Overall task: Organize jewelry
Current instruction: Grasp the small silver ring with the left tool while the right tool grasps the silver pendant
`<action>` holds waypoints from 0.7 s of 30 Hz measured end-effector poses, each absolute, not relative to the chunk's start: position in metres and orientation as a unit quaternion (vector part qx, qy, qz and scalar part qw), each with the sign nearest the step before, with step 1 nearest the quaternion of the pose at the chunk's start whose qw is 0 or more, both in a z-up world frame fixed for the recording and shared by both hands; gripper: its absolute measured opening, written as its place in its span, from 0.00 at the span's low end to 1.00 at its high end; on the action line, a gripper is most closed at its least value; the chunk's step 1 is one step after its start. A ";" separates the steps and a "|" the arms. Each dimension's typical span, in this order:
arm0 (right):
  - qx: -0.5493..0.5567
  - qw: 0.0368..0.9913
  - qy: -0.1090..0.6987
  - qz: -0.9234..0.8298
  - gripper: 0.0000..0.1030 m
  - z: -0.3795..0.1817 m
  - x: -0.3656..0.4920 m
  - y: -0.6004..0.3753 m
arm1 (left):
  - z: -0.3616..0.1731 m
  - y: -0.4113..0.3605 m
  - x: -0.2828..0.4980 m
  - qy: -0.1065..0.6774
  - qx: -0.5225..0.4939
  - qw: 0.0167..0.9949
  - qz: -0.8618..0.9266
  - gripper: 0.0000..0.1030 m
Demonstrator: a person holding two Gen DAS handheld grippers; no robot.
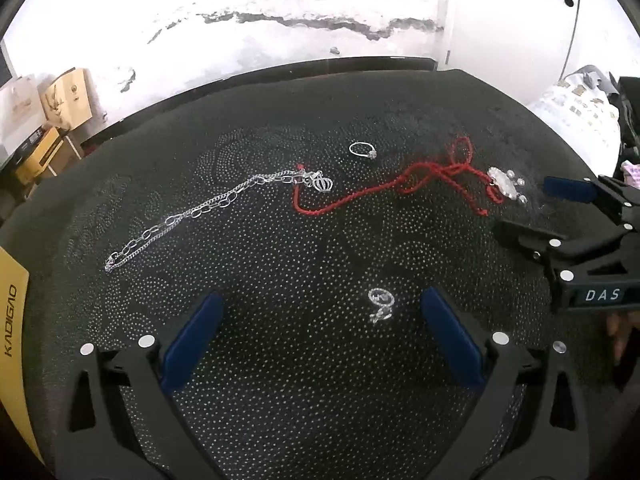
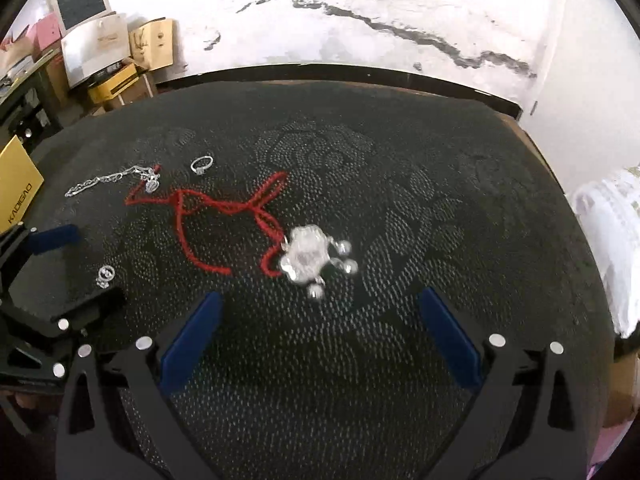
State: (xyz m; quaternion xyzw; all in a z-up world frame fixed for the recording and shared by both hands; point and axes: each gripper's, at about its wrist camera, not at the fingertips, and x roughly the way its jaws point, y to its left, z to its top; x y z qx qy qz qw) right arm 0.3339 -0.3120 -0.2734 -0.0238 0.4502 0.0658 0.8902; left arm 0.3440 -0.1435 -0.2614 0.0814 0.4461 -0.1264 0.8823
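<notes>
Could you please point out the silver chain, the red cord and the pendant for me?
silver chain (image 1: 208,210), left wrist view, on the links midway along it.
red cord (image 2: 224,204), right wrist view, on its tangled middle.
pendant (image 2: 306,258), right wrist view, on its silver centre.

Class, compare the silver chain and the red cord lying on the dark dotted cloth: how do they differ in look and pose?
The silver chain is made of metal links; the red cord is twisted thread. The chain lies in one nearly straight line, while the cord loops and crosses itself. The chain ends in a small crown charm, the cord in a larger silver pendant. Both rest on the cloth, ungripped.
</notes>
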 end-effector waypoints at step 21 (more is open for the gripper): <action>-0.030 0.897 0.433 0.080 0.32 -0.264 0.338 -0.317 | -0.255 -0.155 0.319 0.422 0.088 0.894 -0.119 0.21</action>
